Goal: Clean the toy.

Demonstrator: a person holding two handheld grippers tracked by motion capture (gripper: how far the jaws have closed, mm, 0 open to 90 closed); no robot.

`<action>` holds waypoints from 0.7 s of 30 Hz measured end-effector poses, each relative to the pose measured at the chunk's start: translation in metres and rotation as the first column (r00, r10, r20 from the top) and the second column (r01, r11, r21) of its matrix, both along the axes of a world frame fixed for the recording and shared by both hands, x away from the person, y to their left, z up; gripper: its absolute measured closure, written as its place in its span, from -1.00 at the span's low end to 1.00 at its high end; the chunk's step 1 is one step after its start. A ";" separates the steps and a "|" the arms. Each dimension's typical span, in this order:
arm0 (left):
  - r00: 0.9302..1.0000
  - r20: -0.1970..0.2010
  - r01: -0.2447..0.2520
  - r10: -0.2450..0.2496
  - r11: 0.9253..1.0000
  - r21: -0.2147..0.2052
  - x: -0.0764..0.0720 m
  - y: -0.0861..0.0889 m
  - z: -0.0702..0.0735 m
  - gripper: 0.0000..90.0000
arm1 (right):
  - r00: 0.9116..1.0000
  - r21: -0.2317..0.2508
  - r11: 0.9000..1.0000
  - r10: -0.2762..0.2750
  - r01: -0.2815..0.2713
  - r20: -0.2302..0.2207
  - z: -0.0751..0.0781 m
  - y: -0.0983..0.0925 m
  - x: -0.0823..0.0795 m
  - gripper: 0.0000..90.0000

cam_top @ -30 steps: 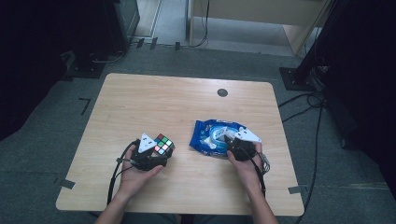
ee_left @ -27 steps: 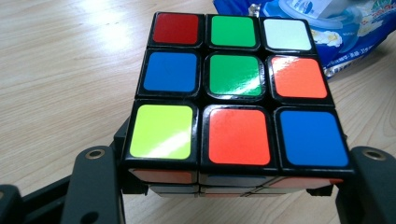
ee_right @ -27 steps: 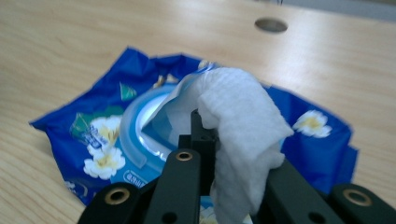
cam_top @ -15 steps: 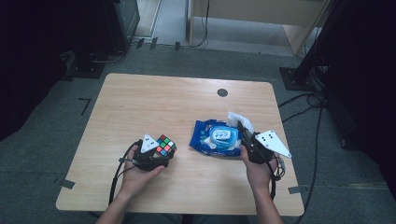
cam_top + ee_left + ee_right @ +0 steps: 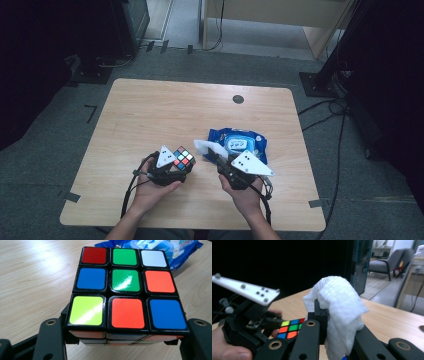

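Observation:
A scrambled colour cube (image 5: 183, 158) sits between the jaws of my left gripper (image 5: 181, 166), just above the wooden table (image 5: 165, 110). In the left gripper view the cube (image 5: 125, 290) is large, and the jaws of the left gripper (image 5: 125, 340) press on its two lower sides. My right gripper (image 5: 212, 156) is shut on a white wet wipe (image 5: 202, 146) and points left at the cube. In the right gripper view the wipe (image 5: 339, 305) drapes over the jaws of the right gripper (image 5: 332, 325), with the cube (image 5: 290, 331) just beyond.
A blue wet-wipe pack (image 5: 240, 145) lies flat on the table behind my right hand, and its edge (image 5: 160, 246) lies beyond the cube. A round dark grommet (image 5: 238, 99) sits near the far edge. Cables and dark stands surround the table on the floor.
The right gripper pulled the white wipe up and right from the blue pack, then swung left with it to a spot beside the cube. The left hand and cube stayed put.

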State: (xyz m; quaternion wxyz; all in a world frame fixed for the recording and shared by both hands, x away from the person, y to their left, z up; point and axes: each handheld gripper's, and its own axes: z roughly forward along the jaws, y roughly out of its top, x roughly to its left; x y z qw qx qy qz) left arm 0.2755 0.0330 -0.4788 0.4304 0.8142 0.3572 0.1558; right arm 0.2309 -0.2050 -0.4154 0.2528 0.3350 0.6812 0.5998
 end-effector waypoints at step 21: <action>0.998 -0.054 0.046 -0.038 0.989 0.142 0.004 -0.009 -0.035 -0.25 | 0.998 -0.009 1.000 -0.014 0.013 -0.064 -0.021 -0.003 0.006 0.91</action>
